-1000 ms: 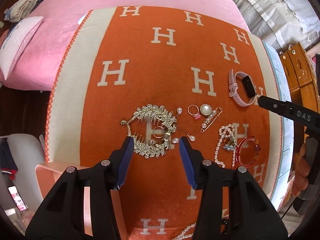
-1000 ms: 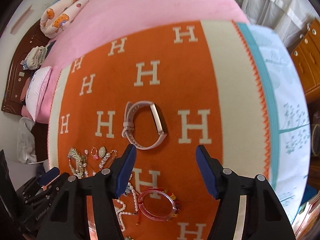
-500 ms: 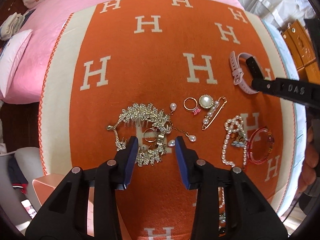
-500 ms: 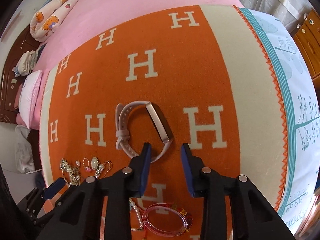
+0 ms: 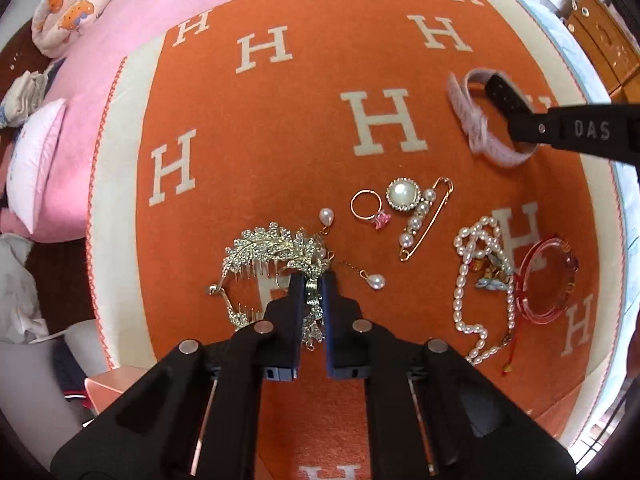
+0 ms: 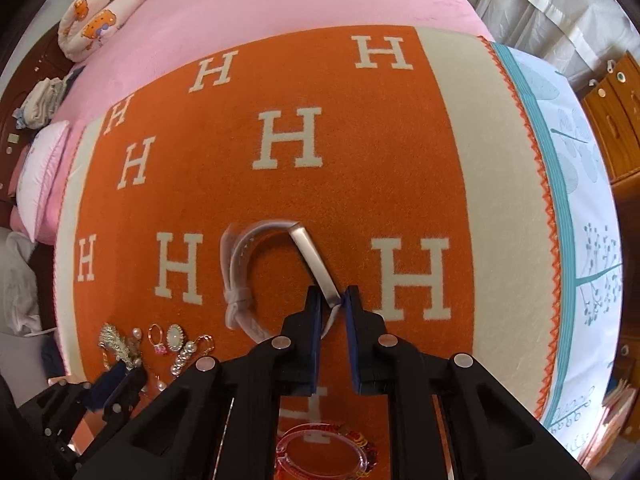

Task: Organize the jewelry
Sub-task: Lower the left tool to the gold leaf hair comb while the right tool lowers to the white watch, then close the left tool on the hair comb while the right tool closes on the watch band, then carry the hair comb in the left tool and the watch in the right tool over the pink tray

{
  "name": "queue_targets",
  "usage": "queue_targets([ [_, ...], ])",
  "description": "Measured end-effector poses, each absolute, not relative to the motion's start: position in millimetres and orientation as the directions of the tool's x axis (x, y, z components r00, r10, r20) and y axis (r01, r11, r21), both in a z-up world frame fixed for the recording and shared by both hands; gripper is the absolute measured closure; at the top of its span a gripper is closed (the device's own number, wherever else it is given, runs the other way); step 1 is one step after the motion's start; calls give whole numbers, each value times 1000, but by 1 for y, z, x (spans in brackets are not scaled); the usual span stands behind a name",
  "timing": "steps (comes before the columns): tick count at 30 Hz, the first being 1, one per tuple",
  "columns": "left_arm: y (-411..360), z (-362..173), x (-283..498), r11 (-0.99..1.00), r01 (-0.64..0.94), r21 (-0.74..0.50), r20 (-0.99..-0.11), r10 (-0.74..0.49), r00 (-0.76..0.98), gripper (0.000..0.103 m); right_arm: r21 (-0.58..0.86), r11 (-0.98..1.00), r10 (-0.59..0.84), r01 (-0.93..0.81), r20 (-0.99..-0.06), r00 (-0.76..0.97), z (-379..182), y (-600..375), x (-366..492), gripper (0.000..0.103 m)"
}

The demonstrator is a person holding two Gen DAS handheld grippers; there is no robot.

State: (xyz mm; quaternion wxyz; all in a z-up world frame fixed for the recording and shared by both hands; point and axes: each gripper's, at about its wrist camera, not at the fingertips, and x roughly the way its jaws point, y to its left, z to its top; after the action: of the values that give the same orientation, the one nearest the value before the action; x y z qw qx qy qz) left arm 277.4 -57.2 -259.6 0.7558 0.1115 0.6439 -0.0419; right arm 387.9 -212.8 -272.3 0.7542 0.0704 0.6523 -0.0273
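Observation:
On the orange H-patterned blanket (image 5: 280, 140) lies a rhinestone leaf hair comb (image 5: 264, 248). My left gripper (image 5: 313, 280) points down and is shut on the comb's right end. A pink-strapped watch (image 6: 240, 280) with a metal body lies further right. My right gripper (image 6: 334, 296) is closing, and its blue pads pinch the watch where the body meets the strap. The watch (image 5: 472, 128) also shows in the left wrist view, under a black finger. The left gripper (image 6: 120, 376) appears at the lower left of the right wrist view.
Loose pieces lie between the two grippers: a ring with a pink stone (image 5: 366, 206), a pearl brooch pin (image 5: 416, 216), a pearl necklace (image 5: 476, 280), a red bangle (image 5: 544, 280) and pearl drops (image 5: 376, 280). Pink bedding (image 6: 280, 0) lies beyond, a wooden cabinet (image 6: 616, 120) to the right.
Both grippers came down toward the blanket and went from wide open to shut. The left one closed on the hair comb, the right one on the watch.

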Motion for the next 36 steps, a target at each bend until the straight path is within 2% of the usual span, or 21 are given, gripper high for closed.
queue_targets([
  [9,-46,-227,258,983,168,69,-976,32,217,97,184,972,159,146,-973,166,-257,-229,365,93],
  [16,-37,-180,227,989,143,25,-961,-15,276,97,224,966,194,126,-957,218,-212,-240,319,93],
  [21,-32,-144,185,993,114,11,-946,-26,324,97,251,966,225,65,-935,273,-164,-237,270,93],
  [27,-18,-107,123,998,56,1,-924,-20,381,97,209,976,218,-65,-906,363,-109,-217,202,93],
  [36,23,-89,38,998,-61,-1,-922,23,387,97,190,952,271,-239,-886,376,-74,-155,110,93],
])
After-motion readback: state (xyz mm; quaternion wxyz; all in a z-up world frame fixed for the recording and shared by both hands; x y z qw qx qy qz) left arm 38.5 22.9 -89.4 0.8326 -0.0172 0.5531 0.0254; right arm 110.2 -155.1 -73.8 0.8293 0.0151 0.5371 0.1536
